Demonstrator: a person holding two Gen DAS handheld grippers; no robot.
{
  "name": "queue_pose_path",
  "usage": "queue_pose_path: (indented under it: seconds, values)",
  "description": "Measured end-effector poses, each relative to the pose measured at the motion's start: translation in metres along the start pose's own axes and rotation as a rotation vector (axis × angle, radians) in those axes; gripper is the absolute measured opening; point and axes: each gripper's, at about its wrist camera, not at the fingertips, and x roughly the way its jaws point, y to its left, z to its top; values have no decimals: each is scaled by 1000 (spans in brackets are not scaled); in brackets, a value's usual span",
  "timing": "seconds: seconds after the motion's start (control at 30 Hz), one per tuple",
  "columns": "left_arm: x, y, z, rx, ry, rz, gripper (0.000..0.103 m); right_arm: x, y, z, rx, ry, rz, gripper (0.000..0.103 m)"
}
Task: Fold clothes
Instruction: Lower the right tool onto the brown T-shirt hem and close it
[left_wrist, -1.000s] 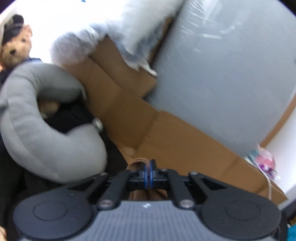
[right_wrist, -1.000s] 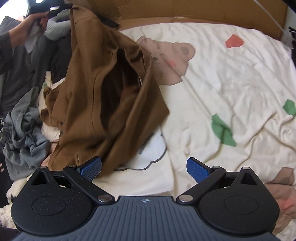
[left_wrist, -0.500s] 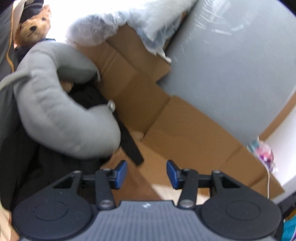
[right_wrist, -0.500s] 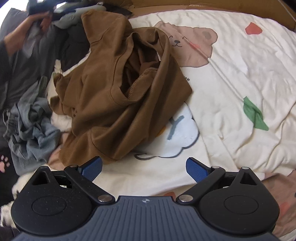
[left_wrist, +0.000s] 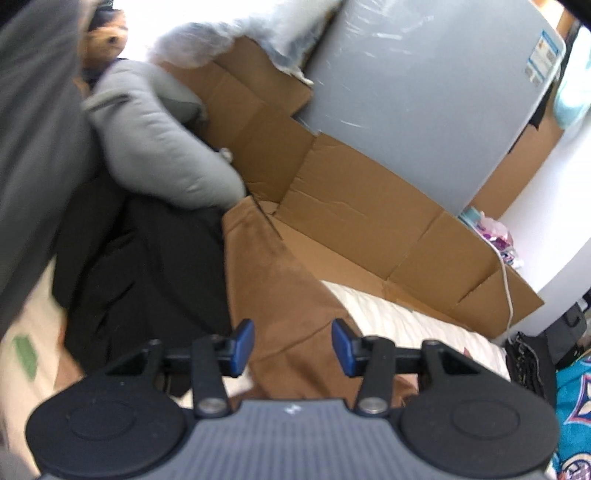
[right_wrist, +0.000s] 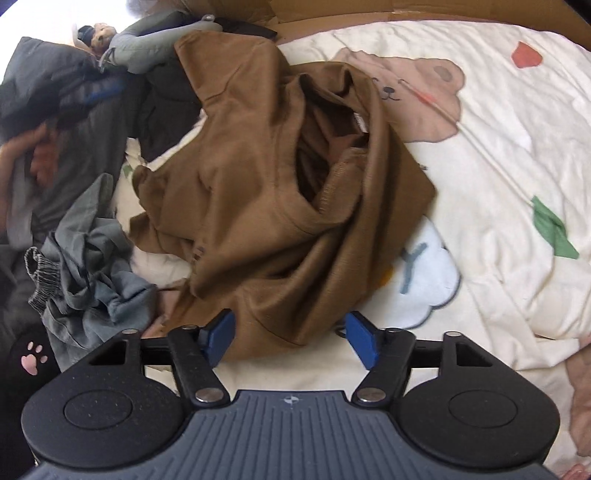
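While my right gripper (right_wrist: 290, 338) has been closing around the brown sweatshirt's (right_wrist: 280, 192) near hem on the bedsheet (right_wrist: 498, 155), not yet pinching, my left gripper (left_wrist: 291, 347) hovers released.

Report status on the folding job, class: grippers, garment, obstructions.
Right gripper closing around brown garment hem, pads not yet pressing. Left gripper open, empty. Garment crumpled on bedsheet. Grey clothes alongside.

Right of the brown garment (right_wrist: 280, 192) the bedsheet (right_wrist: 509, 140) lies clear; left, grey clothes (right_wrist: 92, 273) crowd it; cardboard (left_wrist: 354, 218) behind.
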Motion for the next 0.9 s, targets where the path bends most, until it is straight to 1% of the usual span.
queue_pose_path:
  seconds: [0.1,0.17,0.2,0.23,0.27,0.33,0.37,0.43,0.53,0.67,0.73,0.8,0.9]
  values:
    - [-19,7,-21,-25,-1,28,48,5,12,3,0,-5,21,62]
    - [-31,9,-36,-31,3,45,48,10,18,6,11,-4,33,56]
    - [-37,9,-45,-36,4,46,48,13,21,7,22,-3,38,56]
    - [-43,10,-54,-39,4,44,48,17,22,9,43,3,36,56]
    - [-49,10,-63,-34,1,47,48,22,24,12,69,10,31,52]
    - [-58,7,-83,-4,9,95,48,31,26,15,122,29,23,51]
    - [-61,7,-93,-3,26,109,48,35,28,16,134,34,14,51]
    - [-69,9,-113,-41,49,88,48,42,32,18,143,39,-12,51]
    - [-80,9,-141,-75,76,95,48,48,32,18,176,37,-59,51]
    - [-91,8,-178,-130,110,73,48,56,29,14,199,65,-130,51]
    - [-92,9,-195,-145,128,69,48,60,27,12,213,72,-161,51]
    - [-95,12,-211,-188,141,58,48,64,24,10,237,73,-191,51]
    - [-95,14,-229,-225,160,63,48,69,20,5,278,63,-220,51]
